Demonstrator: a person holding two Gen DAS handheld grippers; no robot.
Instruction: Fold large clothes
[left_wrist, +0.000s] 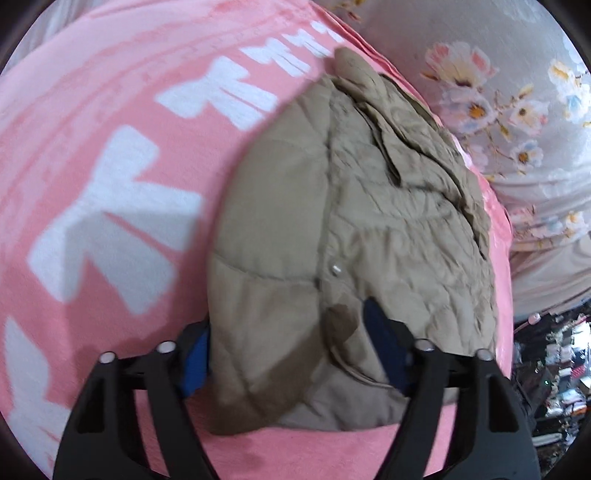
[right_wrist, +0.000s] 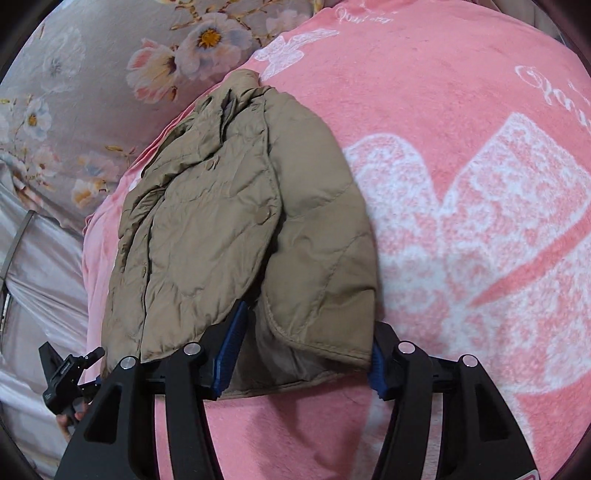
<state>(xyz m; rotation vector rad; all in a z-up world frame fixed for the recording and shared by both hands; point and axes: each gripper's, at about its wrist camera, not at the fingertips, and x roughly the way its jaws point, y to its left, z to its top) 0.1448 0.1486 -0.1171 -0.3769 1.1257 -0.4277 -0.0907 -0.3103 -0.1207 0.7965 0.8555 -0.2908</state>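
A tan quilted jacket (left_wrist: 354, 229) lies folded into a narrow bundle on a pink blanket (left_wrist: 110, 184). In the left wrist view my left gripper (left_wrist: 291, 354) stands over the jacket's near end. Its jaws are wide apart, one blue pad (left_wrist: 195, 358) beside the jacket's left edge and the other pad (left_wrist: 382, 347) resting on the fabric. In the right wrist view the jacket (right_wrist: 229, 221) runs away from my right gripper (right_wrist: 303, 362). The folded-over near hem lies loosely between its blue pads (right_wrist: 229, 350), which stand apart without pinching it.
The pink blanket (right_wrist: 461, 221) with white bow prints spreads wide on one side. A grey floral bedcover (left_wrist: 517, 110) lies beyond the blanket's edge, with cluttered shelves (left_wrist: 554, 369) past it. A black part of the other hand-held unit (right_wrist: 62, 373) and a person's fingers (right_wrist: 68, 421) show at lower left.
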